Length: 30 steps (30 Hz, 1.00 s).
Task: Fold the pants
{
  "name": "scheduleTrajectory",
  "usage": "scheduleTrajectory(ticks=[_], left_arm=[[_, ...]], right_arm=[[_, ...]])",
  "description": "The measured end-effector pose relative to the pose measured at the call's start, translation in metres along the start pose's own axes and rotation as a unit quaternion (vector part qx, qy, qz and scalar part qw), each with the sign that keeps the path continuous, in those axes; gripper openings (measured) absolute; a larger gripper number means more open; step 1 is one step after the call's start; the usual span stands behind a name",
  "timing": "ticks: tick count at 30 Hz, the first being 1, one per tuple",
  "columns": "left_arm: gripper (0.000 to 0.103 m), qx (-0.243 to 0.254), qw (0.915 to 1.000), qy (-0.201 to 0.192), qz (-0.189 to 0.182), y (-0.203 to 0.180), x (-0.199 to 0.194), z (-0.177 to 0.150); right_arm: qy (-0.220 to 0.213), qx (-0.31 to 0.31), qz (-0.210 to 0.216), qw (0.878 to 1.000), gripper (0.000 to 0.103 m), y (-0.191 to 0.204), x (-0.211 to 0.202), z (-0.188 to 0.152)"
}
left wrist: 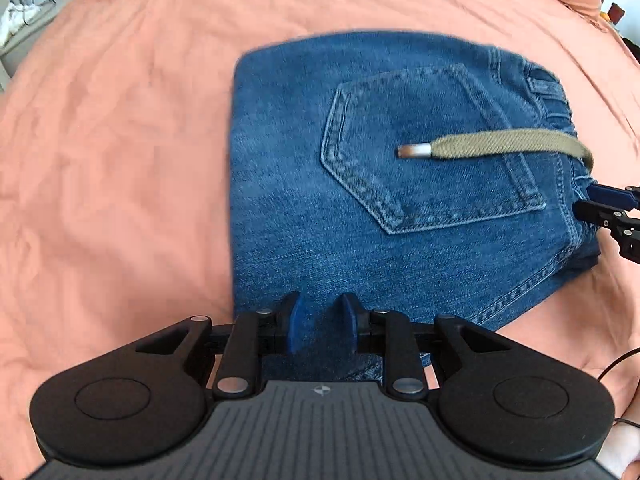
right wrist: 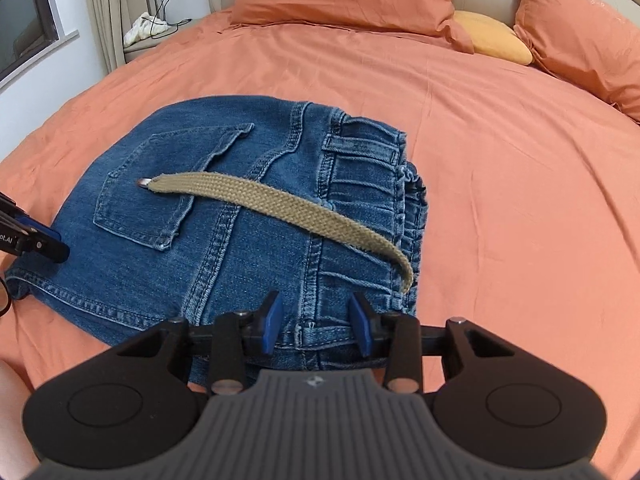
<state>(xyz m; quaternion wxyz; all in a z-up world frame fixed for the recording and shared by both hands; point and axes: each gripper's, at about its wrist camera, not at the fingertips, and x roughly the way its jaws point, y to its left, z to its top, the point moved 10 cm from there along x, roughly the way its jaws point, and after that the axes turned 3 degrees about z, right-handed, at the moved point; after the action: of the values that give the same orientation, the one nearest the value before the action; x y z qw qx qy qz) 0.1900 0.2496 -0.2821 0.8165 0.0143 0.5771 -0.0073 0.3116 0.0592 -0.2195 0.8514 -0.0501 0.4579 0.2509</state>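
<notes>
Orange bed — folded jeans, "ot.AI" on left gripper

- Both views were bright, lit by soft, even daylight; a window showed at the left edge of the right wrist view.
- Shadows were faint and glare was slight.
- The left wrist view was smeared by motion blur, clearest along the jeans edges.
- The right wrist view was sharper.
- Fisheye distortion bowed the bedsheet toward dark corners.
</notes>
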Motion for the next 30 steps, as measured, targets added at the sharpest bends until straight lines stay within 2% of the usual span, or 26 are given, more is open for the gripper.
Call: scheduleTrajectory(ticks=[4,8,12,15,17,19,25,27,29,30], left_arm=[[0.030,-0.006,0.9997,-0.016,0.016,0.004,-0.033,0.006],[0.030,0.001,0.9983,-0.051,0.029,0.003,-0.086,0.018],[0.030,-0.003,0.9949,-0.096,0.033,0.004,-0.153,0.033],[0.030,0.004,0.9916,-0.118,0.054,0.005,-0.203,0.036],[0.035,0.009,0.9884,-0.134,0.071,0.004,-0.232,0.036],[0.041,0.005,0.9834,-0.160,0.085,0.003,-0.256,0.032],[0.044,-0.015,0.9686,-0.234,0.083,-0.027,-0.272,0.004],[0.049,-0.023,0.9643,-0.252,0.078,-0.038,-0.267,-0.008],[0.060,-0.038,0.9590,-0.264,0.095,-0.044,-0.261,-0.019],[0.061,-0.046,0.9569,-0.267,0.106,-0.046,-0.257,-0.025]], right_arm=[[-0.011,0.001,0.006,1.000,0.036,0.001,-0.019,0.014],[-0.047,-0.009,0.016,0.999,0.040,0.010,-0.057,0.034],[-0.092,-0.023,0.024,0.995,0.050,0.023,-0.109,0.058],[-0.119,-0.023,0.038,0.992,0.059,0.033,-0.149,0.071],[-0.138,-0.027,0.045,0.989,0.059,0.039,-0.175,0.075],[-0.158,-0.030,0.049,0.986,0.072,0.045,-0.199,0.075],[-0.206,-0.038,0.039,0.977,0.084,0.059,-0.250,0.048],[-0.220,-0.044,0.030,0.974,0.088,0.064,-0.260,0.034],[-0.234,-0.046,0.021,0.971,0.093,0.069,-0.267,0.019],[-0.239,-0.046,0.015,0.970,0.096,0.071,-0.269,0.011]])
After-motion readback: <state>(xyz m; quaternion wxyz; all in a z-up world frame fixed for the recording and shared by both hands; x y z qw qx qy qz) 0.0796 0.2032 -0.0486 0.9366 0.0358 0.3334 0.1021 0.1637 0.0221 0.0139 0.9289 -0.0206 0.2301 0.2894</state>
